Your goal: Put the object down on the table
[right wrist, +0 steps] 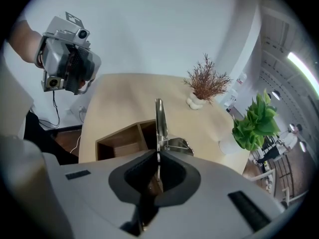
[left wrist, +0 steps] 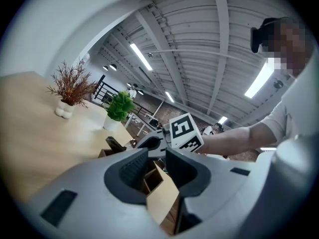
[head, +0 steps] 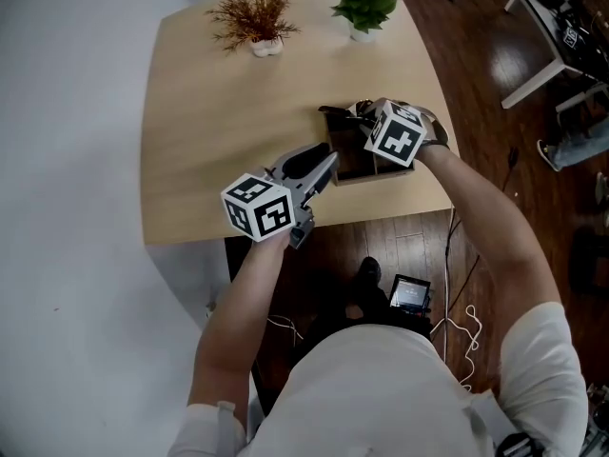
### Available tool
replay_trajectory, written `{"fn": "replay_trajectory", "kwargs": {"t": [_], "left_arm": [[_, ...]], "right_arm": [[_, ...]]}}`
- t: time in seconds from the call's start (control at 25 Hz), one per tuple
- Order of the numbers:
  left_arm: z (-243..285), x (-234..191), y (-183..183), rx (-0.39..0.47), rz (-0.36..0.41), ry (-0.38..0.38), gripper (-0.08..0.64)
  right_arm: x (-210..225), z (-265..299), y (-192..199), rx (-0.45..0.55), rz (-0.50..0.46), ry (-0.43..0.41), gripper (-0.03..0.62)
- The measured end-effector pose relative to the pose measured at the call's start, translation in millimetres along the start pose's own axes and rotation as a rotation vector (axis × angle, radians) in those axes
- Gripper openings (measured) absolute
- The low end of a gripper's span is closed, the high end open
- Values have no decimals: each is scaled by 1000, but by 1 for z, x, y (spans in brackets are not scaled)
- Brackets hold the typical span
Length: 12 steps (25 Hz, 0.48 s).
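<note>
Metal strip [right wrist: 158, 128] being pinched edge-on by right hand-held gripper [right wrist: 157, 157]. Left hand-held gripper [left wrist: 158, 157] being held unclenched by wooden box [head: 350, 163]. Risk: strip toppling once released on bench [head: 209, 112].

Light table [head: 214, 136] with dried plant [head: 255, 15], green plant [head: 363, 1], wooden box [head: 350, 163]

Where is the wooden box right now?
Head view: the wooden box sits at the table's near edge, right of centre, under the right gripper and its metal tool.
</note>
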State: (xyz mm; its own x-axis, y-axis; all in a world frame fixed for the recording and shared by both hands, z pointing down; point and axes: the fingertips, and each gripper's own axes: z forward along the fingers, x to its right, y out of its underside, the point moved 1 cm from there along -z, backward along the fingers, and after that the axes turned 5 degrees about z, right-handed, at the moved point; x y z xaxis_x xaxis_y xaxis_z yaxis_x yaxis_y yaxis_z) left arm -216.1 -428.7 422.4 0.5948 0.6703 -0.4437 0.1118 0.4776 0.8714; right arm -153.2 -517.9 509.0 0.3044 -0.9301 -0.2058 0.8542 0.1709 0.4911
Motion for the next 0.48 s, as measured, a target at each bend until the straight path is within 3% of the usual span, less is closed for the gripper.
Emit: {"fn": "replay_trajectory", "kwargs": {"t": [0.2,0.48], "left_arm": [[0,0,2,-5,-3,5,86],[-3,-1,3,-7,-6,6,86]], "right_arm": [[1,15,3,-52,-34,-2,6],[7,19,5,-78,5,-28,6]]}}
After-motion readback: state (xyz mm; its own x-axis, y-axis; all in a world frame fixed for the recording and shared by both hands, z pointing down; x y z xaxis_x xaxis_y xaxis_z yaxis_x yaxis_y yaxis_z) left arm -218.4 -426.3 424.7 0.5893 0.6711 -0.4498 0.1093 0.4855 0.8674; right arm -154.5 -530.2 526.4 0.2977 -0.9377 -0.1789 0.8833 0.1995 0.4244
